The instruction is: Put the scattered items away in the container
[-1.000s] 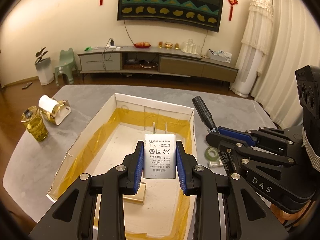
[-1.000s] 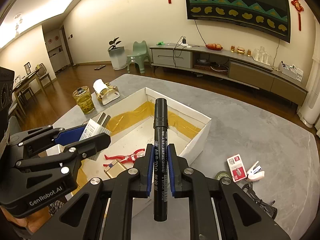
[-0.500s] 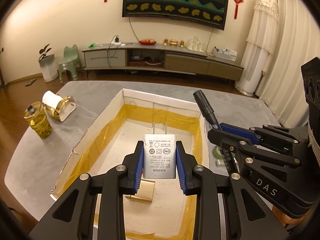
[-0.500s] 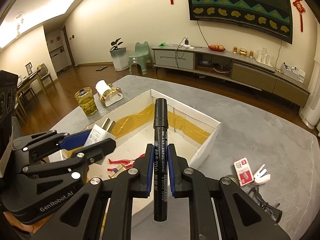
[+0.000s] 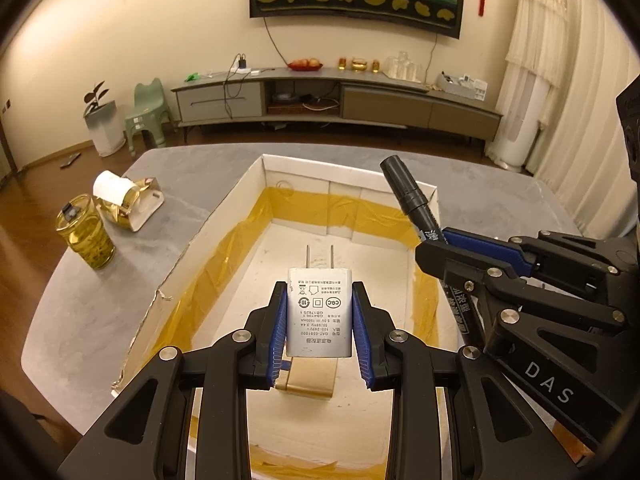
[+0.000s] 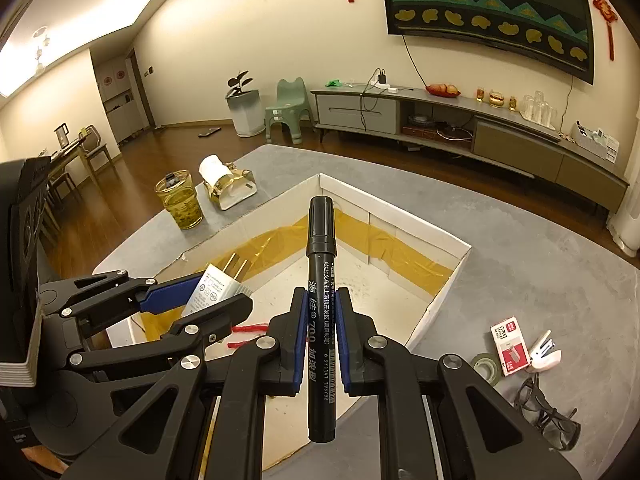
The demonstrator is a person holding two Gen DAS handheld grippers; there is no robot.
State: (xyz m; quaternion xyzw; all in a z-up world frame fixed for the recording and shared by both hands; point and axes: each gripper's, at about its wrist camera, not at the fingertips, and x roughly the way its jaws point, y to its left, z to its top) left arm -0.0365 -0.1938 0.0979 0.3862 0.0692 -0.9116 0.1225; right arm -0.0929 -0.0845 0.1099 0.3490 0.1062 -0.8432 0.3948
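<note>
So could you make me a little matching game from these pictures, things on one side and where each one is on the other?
Things:
1. white charger plug
2. black marker
3. glass of yellow tea
4. red staple box

Places:
A. on the table right of the white box
B. in the right gripper's jaws
C. beside the tissue roll holder
D. in the left gripper's jaws

Pairs: 1-D, 2-B, 3-C, 4-A

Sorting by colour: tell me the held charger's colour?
White, with grey printing; the charger shows best in the left wrist view.
</note>
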